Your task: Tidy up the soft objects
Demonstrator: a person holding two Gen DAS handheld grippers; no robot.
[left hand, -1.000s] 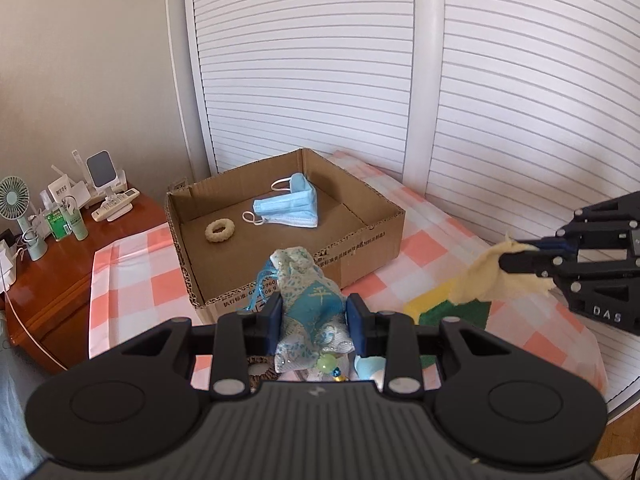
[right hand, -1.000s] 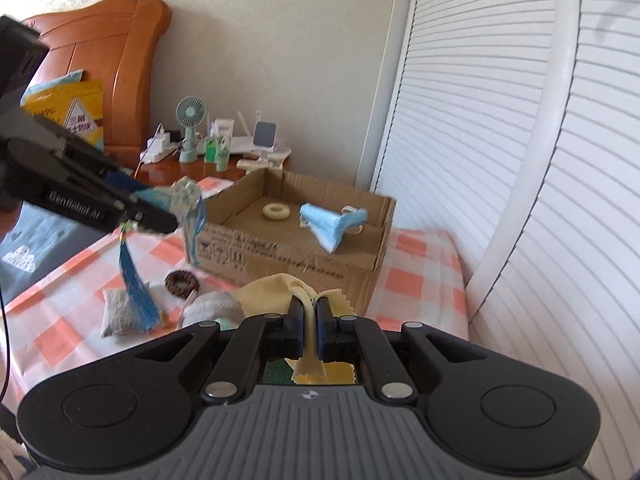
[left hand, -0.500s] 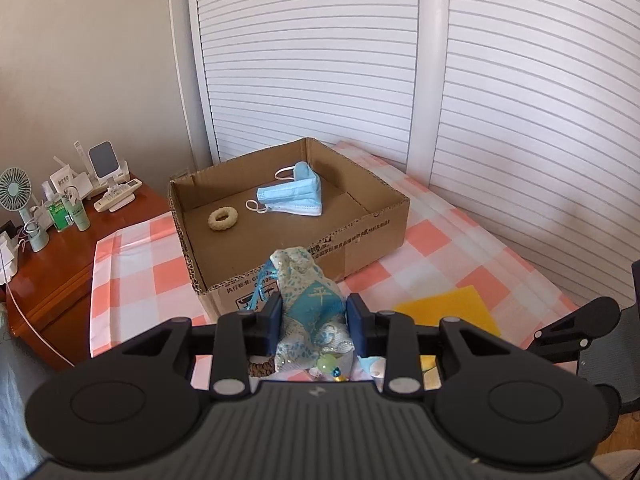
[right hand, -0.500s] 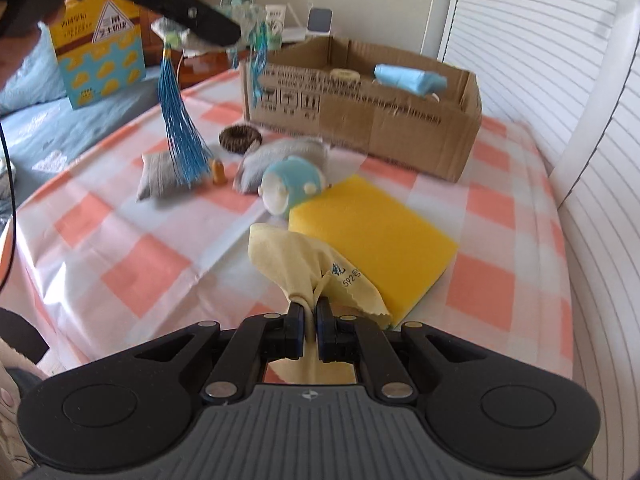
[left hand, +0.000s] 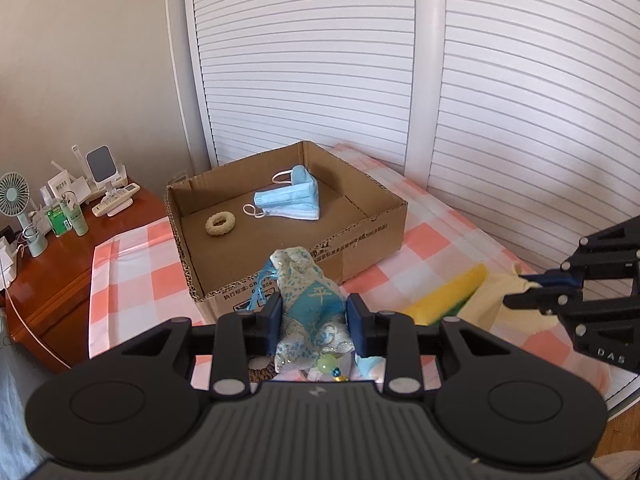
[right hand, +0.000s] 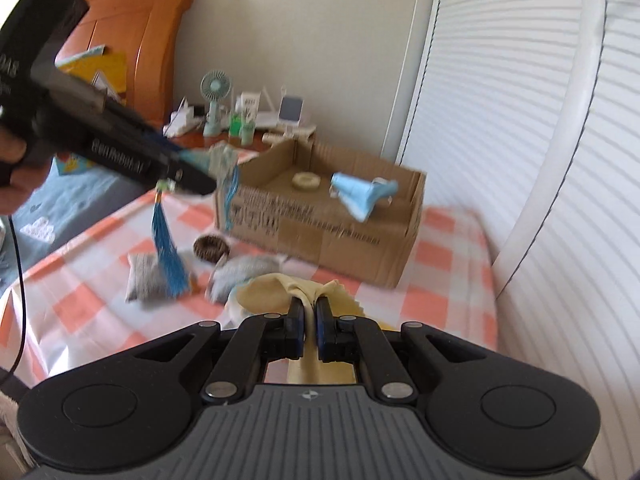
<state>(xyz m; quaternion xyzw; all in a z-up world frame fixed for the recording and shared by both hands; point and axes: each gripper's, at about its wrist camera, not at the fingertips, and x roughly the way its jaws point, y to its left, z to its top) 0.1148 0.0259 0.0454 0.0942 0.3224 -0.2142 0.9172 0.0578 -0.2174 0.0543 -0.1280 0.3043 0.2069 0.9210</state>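
Note:
My left gripper is shut on a blue-and-white fabric pouch with a blue tassel, held in the air in front of the cardboard box. Inside the box lie a blue face mask and a cream ring. My right gripper is shut on a pale yellow cloth, lifted off the checked tablecloth. In the left wrist view the right gripper hangs at the right with the yellow cloth beside a yellow sponge.
Two grey cushions and a brown ring lie on the cloth left of the box. A wooden nightstand carries a fan, bottles and gadgets. White louvred doors close off the right side. A wooden headboard stands at the back left.
The right gripper dipped low over the table half a second ago and has risen again with the yellow cloth, coming back into the left wrist view. The left gripper and pouch stayed put.

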